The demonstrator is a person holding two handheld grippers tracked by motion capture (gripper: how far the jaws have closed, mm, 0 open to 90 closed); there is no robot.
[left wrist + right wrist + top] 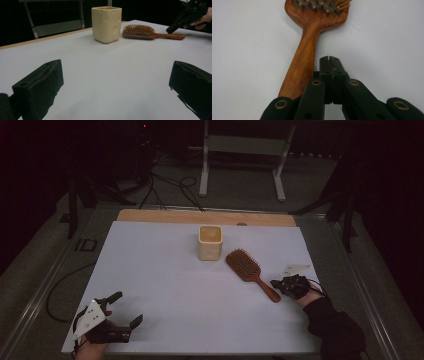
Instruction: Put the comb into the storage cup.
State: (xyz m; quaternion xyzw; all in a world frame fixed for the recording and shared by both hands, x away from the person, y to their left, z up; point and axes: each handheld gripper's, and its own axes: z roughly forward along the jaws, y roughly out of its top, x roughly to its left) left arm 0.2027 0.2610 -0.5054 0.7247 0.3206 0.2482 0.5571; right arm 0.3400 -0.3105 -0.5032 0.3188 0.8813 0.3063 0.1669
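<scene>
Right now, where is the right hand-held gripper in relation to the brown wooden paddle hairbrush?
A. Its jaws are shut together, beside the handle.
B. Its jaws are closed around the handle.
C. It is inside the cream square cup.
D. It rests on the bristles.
A: in the right gripper view the right hand-held gripper has its jaws pressed together with nothing between them, next to the handle of the brown wooden paddle hairbrush, not around it.

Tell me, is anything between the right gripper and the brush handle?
Nothing visible. The right gripper, jaws shut, sits right beside the brush handle on bare table. The cup stands farther off, beyond the brush head.
</scene>
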